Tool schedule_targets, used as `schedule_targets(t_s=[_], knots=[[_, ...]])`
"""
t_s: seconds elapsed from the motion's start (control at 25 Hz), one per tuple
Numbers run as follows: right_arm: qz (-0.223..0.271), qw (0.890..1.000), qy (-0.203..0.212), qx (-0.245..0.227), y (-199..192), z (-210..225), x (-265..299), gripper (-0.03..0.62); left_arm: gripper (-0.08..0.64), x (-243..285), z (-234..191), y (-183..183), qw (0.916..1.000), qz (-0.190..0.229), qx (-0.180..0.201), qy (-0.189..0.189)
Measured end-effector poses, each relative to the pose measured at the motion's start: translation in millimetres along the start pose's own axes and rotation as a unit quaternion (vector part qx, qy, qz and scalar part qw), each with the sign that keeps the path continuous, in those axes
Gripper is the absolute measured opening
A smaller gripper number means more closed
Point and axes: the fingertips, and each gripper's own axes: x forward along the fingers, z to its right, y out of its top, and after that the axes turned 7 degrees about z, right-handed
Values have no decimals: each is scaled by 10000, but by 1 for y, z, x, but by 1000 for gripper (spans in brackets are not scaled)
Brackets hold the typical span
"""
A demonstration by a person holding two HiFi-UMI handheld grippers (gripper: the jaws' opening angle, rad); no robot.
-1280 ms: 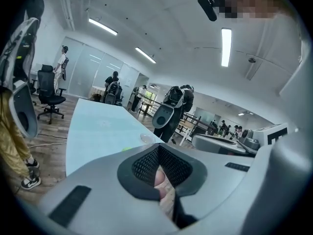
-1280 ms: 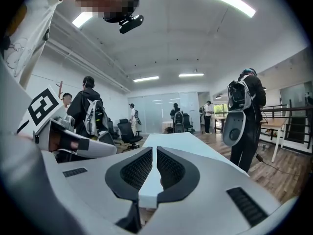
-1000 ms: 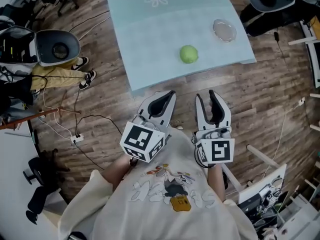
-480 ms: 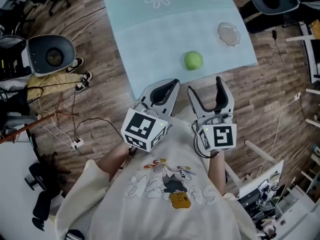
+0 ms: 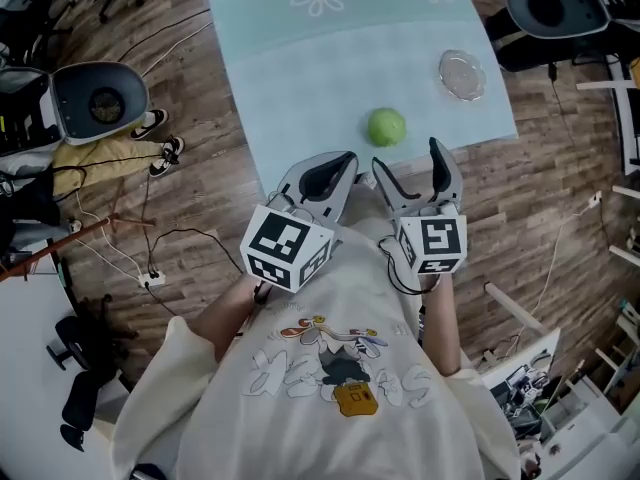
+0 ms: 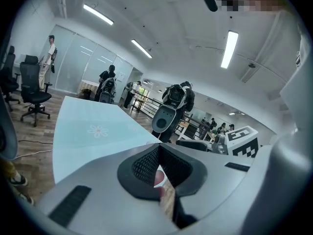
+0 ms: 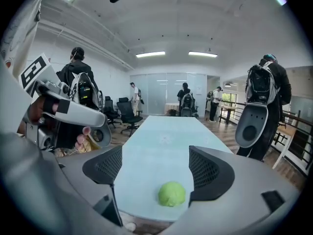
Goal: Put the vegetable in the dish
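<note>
**Open gripper lined up on green vegetable; dish seen empty**

At lower centre of the head view, the right gripper (image 5: 408,158) is pointed at the round green vegetable (image 5: 386,126). Its jaws have just been opened and are spread wide. Nothing is gripped between them: in the right gripper view the vegetable is framed in the gap but lies beyond the tips, on the table and untouched. The wide spread is judged to be a preparation for closing around the vegetable.

The left gripper (image 5: 330,168) is held just beside it at the table's lower edge. Its jaws are pressed together and nothing is seen pinched in them, so it is judged to be kept in reserve.

The vegetable is found on the pale blue table (image 5: 300,78), near that lower edge. The clear glass dish (image 5: 461,73) is placed at upper right of the head view, close to the table's right edge and well apart from the vegetable. Nothing is seen inside the dish, so the placing is judged not yet done.
</note>
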Motion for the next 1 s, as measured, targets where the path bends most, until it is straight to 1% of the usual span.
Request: schedule_targets(t_s=[0.24, 0.36, 0.56, 0.76, 1.0], knots=[[-216, 9995, 63, 222, -33, 12, 27, 485, 2, 16, -14, -22, 9991, -237, -226, 276], [-313, 9989, 95, 341, -52, 19, 42, 508, 2, 26, -22, -34, 9982, -372, -226, 407], [-631, 9967, 166, 481, -90, 27, 55, 515, 2, 37, -23, -52, 9969, -629, -93, 456], [-875, 9945, 308, 483, -120, 27, 68, 514, 2, 47, -31, -67, 9956, -698, -223, 577], [-998, 9936, 238, 471, -142, 36, 80, 514, 2, 58, -39, -90, 9939, -790, -318, 707]])
